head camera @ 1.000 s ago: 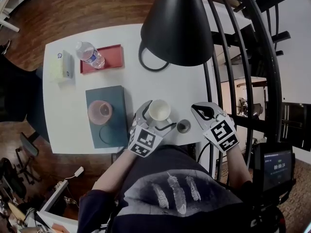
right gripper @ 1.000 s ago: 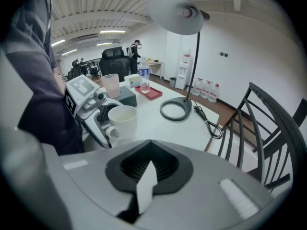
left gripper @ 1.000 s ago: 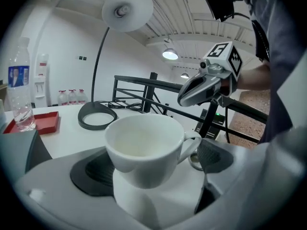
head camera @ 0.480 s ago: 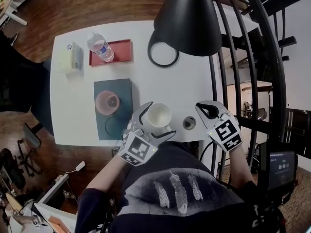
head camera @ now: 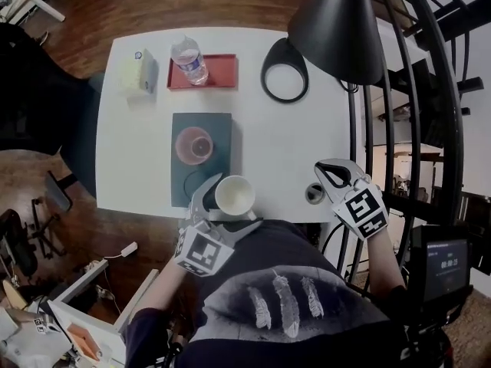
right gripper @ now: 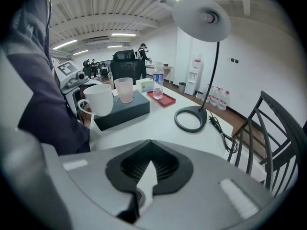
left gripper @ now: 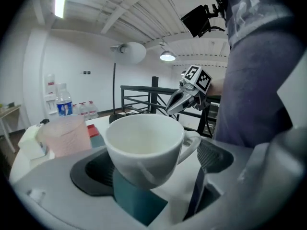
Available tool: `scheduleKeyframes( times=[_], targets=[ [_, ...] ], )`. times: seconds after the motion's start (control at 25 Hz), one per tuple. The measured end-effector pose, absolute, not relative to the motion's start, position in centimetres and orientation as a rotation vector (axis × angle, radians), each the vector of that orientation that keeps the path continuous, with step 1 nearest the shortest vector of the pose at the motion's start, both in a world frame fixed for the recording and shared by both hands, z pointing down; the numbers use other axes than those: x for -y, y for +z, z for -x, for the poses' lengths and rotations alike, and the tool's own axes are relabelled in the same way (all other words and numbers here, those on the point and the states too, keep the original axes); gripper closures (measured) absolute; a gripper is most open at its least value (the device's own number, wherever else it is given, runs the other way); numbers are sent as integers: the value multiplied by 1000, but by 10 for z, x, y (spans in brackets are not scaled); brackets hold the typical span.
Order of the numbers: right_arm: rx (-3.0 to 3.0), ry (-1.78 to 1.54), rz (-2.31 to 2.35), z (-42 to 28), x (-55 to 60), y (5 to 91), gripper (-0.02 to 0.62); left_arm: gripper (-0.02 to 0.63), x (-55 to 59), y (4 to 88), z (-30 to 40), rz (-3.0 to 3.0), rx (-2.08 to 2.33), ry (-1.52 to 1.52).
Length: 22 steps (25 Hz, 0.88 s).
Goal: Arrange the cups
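A white cup with a handle [head camera: 234, 195] hangs between the jaws of my left gripper [head camera: 229, 202], which is shut on it. The cup is lifted over the near right corner of a dark teal box [head camera: 219, 129], beside a dark ring on the box top. A pink cup [head camera: 192, 146] stands upright on the box farther back. In the left gripper view the white cup [left gripper: 144, 150] fills the middle, with the pink cup [left gripper: 64, 135] behind it at left. My right gripper [head camera: 328, 171] is shut and empty at the table's near right edge.
A black lamp's shade [head camera: 341, 25] overhangs the far right, its ring base [head camera: 284, 79] on the table. A red tray [head camera: 219, 73] holds a water bottle [head camera: 190, 60], with a yellow pack [head camera: 136, 73] to its left. A metal grommet [head camera: 314, 194] sits by the right gripper. Black railing runs along the right.
My left gripper has carried the white cup leftward and up, from the bare table near the grommet to the teal box's near corner. The right gripper has stayed by the grommet.
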State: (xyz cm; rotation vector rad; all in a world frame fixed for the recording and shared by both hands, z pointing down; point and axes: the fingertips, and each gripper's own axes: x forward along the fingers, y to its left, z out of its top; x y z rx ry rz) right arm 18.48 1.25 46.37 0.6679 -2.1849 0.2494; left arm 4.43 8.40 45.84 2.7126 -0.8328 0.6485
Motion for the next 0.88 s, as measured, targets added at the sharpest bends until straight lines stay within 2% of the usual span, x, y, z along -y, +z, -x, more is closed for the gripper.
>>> scheduleKeyframes(
  times=[0.32, 0.88],
  targets=[
    [2196, 203, -619, -147, -10, 453, 591, 63, -83, 475, 42, -2529, 1143, 630],
    [2173, 208, -628, -130, -11, 461, 591, 61, -74, 503, 50, -2596, 1173, 638]
  ],
)
